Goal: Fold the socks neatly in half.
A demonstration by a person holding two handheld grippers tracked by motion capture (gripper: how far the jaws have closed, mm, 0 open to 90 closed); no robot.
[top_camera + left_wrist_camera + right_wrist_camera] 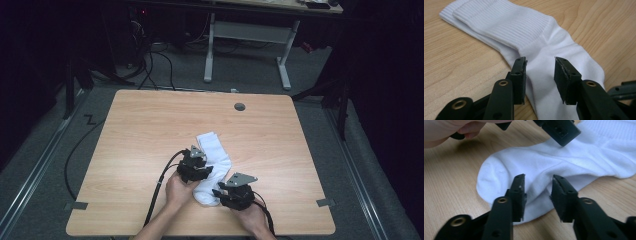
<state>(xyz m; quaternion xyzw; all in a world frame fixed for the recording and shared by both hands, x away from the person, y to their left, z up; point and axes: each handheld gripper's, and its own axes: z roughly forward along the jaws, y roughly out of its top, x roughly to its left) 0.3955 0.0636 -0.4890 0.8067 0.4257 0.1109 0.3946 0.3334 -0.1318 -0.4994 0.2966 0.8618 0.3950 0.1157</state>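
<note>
Your right hand-held gripper (pixel 220 192) sits nearest you, jaws spread over the toe end of the socks (pixel 212 165), pinching nothing. Just beyond, your left hand-held gripper (pixel 196 161) hovers over the socks' middle, jaws likewise spread with white fabric between them, ungripped. The socks lie flat on the table (pixel 150 125), stacked, cuffs pointing away from you.

Socks (pixel 212 162) lie on table (pixel 150 130), left tool (pixel 196 167) & right tool (pixel 223 194) over near end.
</note>
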